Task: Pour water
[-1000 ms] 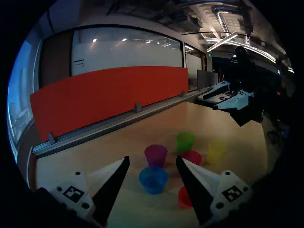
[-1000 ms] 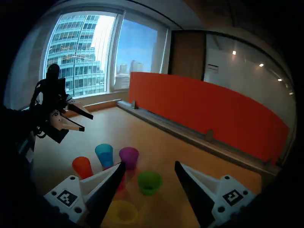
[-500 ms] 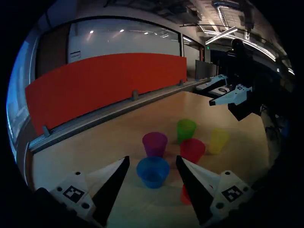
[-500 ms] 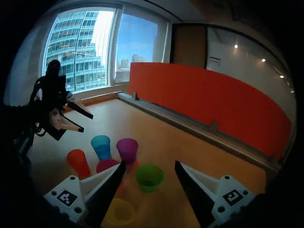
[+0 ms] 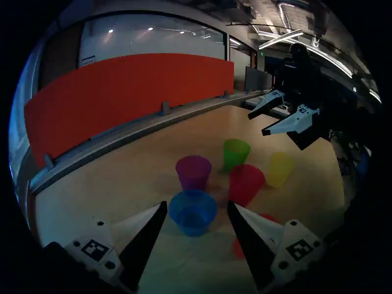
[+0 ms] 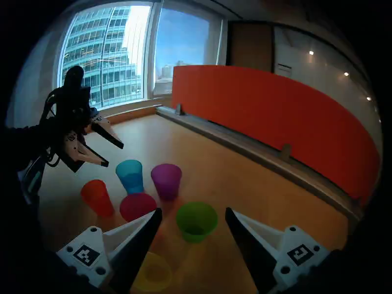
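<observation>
As daylight fills the windows, cups dot the table.

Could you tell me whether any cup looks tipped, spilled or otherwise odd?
Nothing stands out: the blue cup, purple cup, green cup, red cup, yellow cup and orange cup all stand upright on the table, with no spill visible.

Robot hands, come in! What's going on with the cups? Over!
Left gripper open, aimed at blue plastic cup. Right gripper open, aimed at green plastic cup. Nothing gripped. Crowding close: purple plastic cup, red plastic cup.
</observation>
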Tool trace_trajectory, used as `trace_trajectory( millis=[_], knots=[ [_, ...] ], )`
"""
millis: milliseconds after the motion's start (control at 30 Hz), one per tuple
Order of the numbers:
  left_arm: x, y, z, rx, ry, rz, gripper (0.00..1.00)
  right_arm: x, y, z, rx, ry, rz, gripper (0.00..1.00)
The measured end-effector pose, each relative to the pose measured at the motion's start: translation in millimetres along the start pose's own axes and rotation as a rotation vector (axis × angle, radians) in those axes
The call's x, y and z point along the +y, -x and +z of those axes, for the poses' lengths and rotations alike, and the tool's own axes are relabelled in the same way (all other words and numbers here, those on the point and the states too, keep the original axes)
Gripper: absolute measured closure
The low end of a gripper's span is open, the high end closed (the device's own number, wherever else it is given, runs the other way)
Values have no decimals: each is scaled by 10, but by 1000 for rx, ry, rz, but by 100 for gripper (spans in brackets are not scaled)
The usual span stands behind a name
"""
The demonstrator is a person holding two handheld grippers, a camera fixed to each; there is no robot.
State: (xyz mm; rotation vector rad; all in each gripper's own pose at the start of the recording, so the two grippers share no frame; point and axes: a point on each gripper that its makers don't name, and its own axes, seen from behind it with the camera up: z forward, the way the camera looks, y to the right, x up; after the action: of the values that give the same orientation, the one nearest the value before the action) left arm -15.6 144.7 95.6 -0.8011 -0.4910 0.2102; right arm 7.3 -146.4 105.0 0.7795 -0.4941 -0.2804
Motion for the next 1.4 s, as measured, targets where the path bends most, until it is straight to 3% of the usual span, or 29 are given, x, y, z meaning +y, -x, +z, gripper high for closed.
trace_trajectory(
  millis=[567, 1400],
  knots=[
    [-54, 261, 193, -73, 23, 6, 9, -2, 277, 268, -67, -27, 0, 0],
    [-83, 327, 417, -120, 31, 18, 9, -11, 393, 397, -99, -29, -17, 0]
  ],
)
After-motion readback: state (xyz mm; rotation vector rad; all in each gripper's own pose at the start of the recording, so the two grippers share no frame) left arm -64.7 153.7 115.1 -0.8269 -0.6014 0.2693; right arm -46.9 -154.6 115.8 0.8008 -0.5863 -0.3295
